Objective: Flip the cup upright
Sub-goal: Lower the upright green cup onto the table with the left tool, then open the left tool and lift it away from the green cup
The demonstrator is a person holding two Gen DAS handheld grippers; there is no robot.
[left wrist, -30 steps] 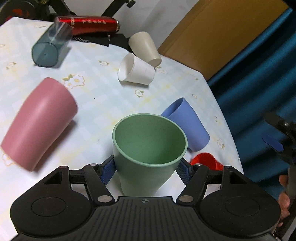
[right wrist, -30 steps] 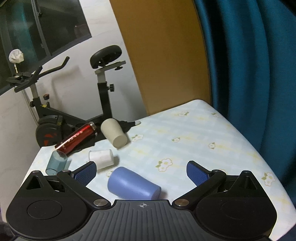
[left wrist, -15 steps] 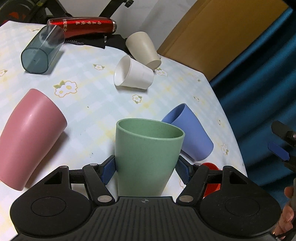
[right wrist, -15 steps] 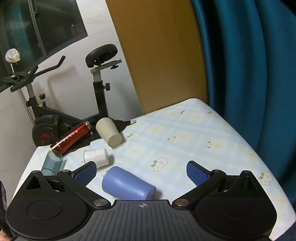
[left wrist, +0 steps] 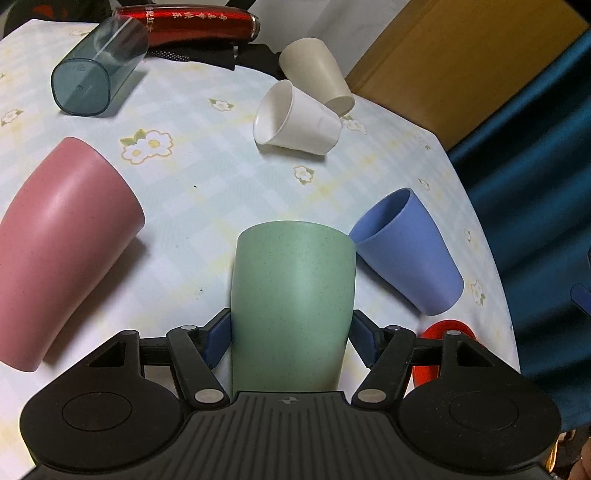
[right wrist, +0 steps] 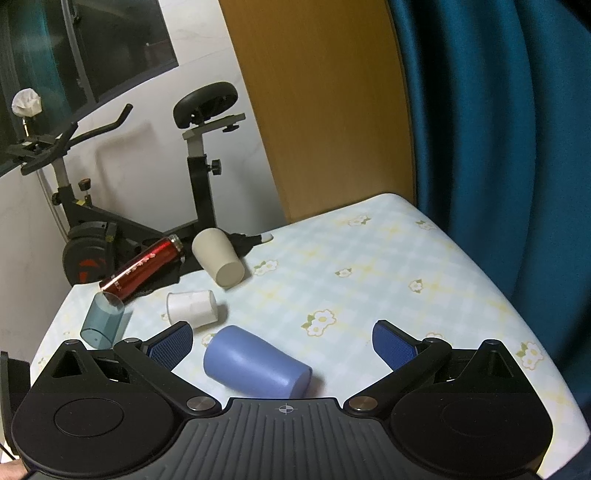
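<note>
My left gripper (left wrist: 290,338) is shut on a green cup (left wrist: 291,295), which stands upright between the blue pads near the table's front, its mouth up. A blue cup (left wrist: 406,254) lies on its side just right of it, and also shows in the right wrist view (right wrist: 255,363). A pink cup (left wrist: 55,243) lies on its side at the left. My right gripper (right wrist: 282,341) is open and empty, above the blue cup.
A white cup (left wrist: 295,120), a beige cup (left wrist: 317,75), a clear teal tumbler (left wrist: 98,68) and a red bottle (left wrist: 184,22) lie at the far side of the flowered tablecloth (left wrist: 207,173). A red cup (left wrist: 443,347) sits by the right edge. An exercise bike (right wrist: 195,155) stands behind.
The green cup has tilted from mouth toward the camera to upright in my left gripper. The right gripper has drifted slightly and stays open.
</note>
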